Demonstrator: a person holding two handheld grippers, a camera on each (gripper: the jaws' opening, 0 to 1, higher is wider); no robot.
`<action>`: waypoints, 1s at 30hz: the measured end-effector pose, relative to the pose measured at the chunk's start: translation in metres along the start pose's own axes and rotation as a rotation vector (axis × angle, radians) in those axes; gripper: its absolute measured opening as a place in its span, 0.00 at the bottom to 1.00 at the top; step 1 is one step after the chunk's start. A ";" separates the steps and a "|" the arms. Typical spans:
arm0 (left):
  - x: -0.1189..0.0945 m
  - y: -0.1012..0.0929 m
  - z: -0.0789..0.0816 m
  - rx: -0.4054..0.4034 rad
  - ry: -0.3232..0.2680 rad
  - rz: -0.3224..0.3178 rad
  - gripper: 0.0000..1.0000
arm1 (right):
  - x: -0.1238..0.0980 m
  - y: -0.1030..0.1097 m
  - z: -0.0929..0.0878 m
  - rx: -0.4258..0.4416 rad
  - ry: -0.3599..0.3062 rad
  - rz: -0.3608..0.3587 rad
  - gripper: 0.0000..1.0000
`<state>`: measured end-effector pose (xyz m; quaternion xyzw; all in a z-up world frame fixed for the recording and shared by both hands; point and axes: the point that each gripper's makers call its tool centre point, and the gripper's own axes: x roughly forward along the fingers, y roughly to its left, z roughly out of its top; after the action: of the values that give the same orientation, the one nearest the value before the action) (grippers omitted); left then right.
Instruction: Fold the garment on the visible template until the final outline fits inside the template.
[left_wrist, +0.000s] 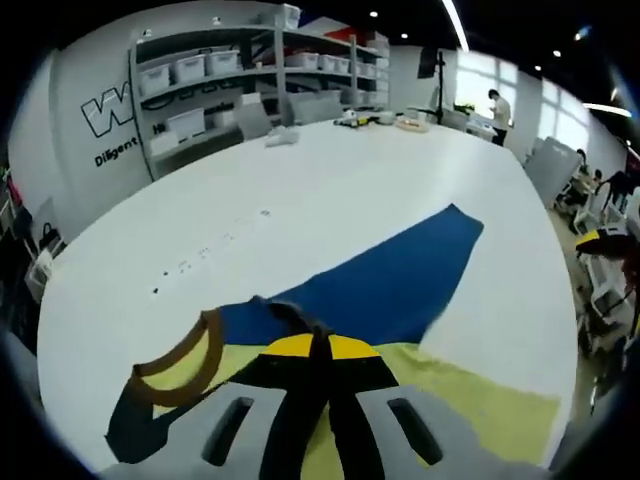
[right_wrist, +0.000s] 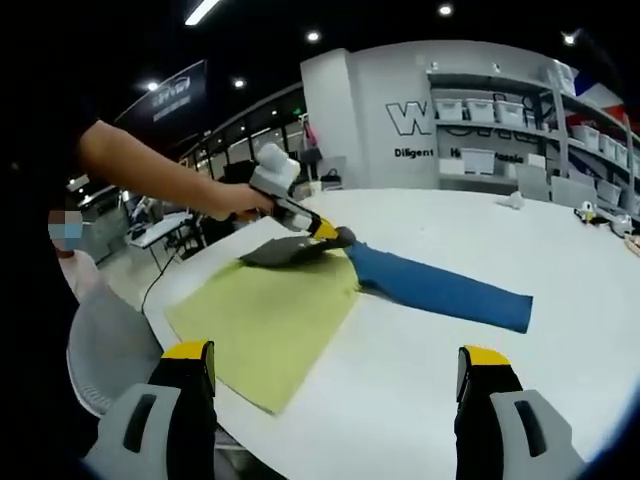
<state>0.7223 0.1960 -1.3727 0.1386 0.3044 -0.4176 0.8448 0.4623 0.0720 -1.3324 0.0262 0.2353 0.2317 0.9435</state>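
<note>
The garment is blue (left_wrist: 395, 278) with a dark part and a brown neck band (left_wrist: 185, 368). It lies across the white table (left_wrist: 300, 210), partly on the yellow-green template (left_wrist: 480, 412). My left gripper (left_wrist: 320, 345) is shut on a fold of the garment at the template's edge. From the right gripper view, a hand holds the left gripper (right_wrist: 322, 231), which lifts the dark part (right_wrist: 290, 250) over the template (right_wrist: 265, 318), while the blue part (right_wrist: 440, 288) trails to the right. My right gripper (right_wrist: 337, 362) stands open above the table's near edge, with nothing between its jaws.
Shelves with white bins (left_wrist: 205, 70) line the far wall. Small objects (left_wrist: 375, 118) and a white item (left_wrist: 282, 137) lie at the table's far end. A grey chair (right_wrist: 105, 345) stands by the table's edge next to the template. A person (left_wrist: 498, 110) stands far back.
</note>
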 end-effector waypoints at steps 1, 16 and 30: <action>0.002 -0.003 -0.001 -0.022 -0.005 -0.017 0.05 | -0.002 -0.001 -0.002 0.005 0.001 -0.004 1.00; -0.006 -0.018 -0.044 0.162 0.099 -0.108 0.42 | -0.001 0.000 -0.002 0.013 0.006 -0.016 1.00; -0.040 -0.013 -0.019 0.151 -0.006 -0.071 0.68 | 0.013 -0.022 0.015 -0.099 0.002 0.004 0.80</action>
<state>0.6861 0.2225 -1.3621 0.1897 0.2741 -0.4694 0.8177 0.4889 0.0595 -1.3282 -0.0201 0.2243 0.2450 0.9430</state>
